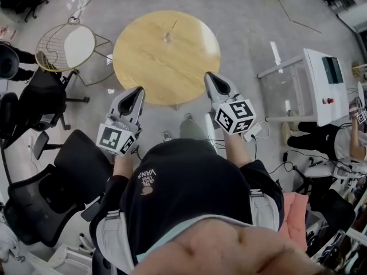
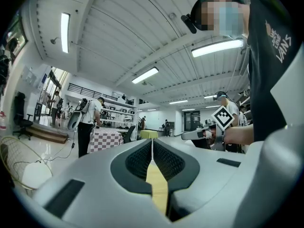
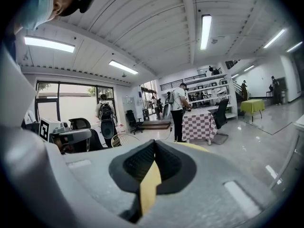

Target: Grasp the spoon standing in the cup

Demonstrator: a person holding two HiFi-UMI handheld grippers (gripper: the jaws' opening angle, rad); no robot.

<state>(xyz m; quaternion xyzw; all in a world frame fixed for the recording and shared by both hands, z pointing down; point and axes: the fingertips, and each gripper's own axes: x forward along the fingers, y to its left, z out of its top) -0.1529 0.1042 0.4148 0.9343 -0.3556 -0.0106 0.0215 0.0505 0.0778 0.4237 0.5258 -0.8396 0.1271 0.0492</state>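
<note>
A clear glass cup (image 1: 167, 36) stands on the far part of a round wooden table (image 1: 143, 62), and a thin spoon (image 1: 172, 26) leans in it. Both grippers are held at the table's near edge, well short of the cup. My left gripper (image 1: 139, 90) is shut and holds nothing; its closed jaws (image 2: 152, 140) point up toward the room and ceiling. My right gripper (image 1: 209, 76) is likewise shut and holds nothing, with its closed jaws (image 3: 154, 142) aimed across the room. Neither gripper view shows the cup or the spoon.
A wire chair with a white seat (image 1: 67, 46) stands left of the table, with black office chairs (image 1: 54, 171) nearer me. A white cart (image 1: 312, 82) and a seated person (image 1: 332, 139) are at the right. People stand by a checkered table (image 3: 202, 125) farther off.
</note>
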